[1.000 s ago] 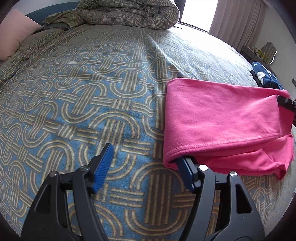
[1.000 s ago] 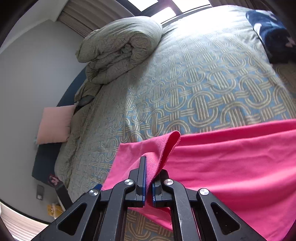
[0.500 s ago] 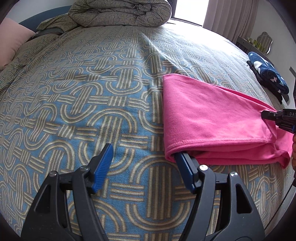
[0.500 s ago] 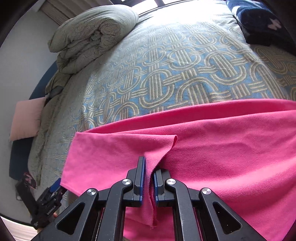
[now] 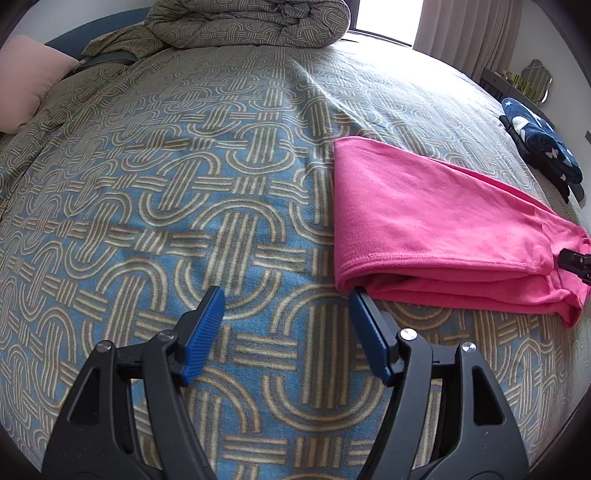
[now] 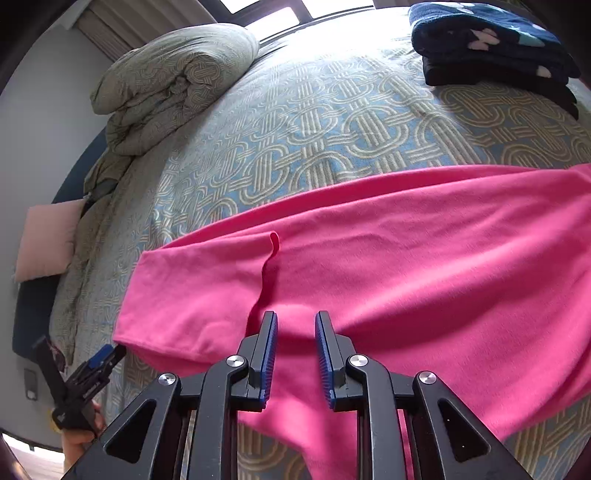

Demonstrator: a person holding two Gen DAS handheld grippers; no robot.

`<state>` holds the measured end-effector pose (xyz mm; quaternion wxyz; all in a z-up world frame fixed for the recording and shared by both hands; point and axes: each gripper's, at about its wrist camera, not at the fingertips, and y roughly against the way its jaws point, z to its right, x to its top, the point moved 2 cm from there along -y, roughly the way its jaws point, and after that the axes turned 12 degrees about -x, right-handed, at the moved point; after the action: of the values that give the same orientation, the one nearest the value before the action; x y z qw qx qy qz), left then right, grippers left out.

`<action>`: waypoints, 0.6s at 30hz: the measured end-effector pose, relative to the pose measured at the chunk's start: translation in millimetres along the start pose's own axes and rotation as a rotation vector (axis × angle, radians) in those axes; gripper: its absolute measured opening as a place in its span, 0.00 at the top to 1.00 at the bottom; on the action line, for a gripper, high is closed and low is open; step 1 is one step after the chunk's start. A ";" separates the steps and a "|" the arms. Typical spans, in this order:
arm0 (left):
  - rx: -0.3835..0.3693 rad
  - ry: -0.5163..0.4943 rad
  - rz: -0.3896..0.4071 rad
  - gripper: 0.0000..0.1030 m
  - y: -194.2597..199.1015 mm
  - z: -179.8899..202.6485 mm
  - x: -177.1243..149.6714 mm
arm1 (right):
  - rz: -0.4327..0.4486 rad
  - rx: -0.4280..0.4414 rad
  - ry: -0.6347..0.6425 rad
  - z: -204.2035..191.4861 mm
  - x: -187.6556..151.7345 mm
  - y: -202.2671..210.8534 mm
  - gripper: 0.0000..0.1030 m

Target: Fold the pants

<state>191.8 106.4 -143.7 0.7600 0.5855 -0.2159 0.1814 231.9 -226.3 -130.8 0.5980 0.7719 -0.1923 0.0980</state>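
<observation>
The pink pants (image 5: 424, 221) lie folded over on the patterned bedspread (image 5: 184, 184), at the right of the left wrist view. My left gripper (image 5: 286, 301) is open and empty; its right fingertip touches the near left corner of the fold. In the right wrist view the pants (image 6: 388, 251) fill the middle, with a small raised crease. My right gripper (image 6: 295, 321) is open just above the cloth, holding nothing. Its tip shows at the far right of the left wrist view (image 5: 576, 260). The left gripper shows at the lower left of the right wrist view (image 6: 103, 356).
A rolled duvet (image 5: 251, 22) lies at the head of the bed, and also shows in the right wrist view (image 6: 173, 81). A pink pillow (image 5: 26, 77) lies at the far left. A folded dark blue garment (image 6: 491, 40) sits beyond the pants, near the bed edge (image 5: 543, 155).
My right gripper laid the held pink layer down onto the pants and opened, letting go. The left gripper's right finger slid out from under the fold's corner; it stayed open.
</observation>
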 end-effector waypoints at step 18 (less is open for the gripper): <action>-0.192 -0.179 -0.033 0.32 6.7 107.3 -5.3 | -0.024 -0.016 0.091 35.3 -85.0 40.7 0.77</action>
<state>171.4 4.0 -117.4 0.7931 0.5276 -0.2896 0.0942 135.2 -253.6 -136.5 0.6135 0.7640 -0.1566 0.1241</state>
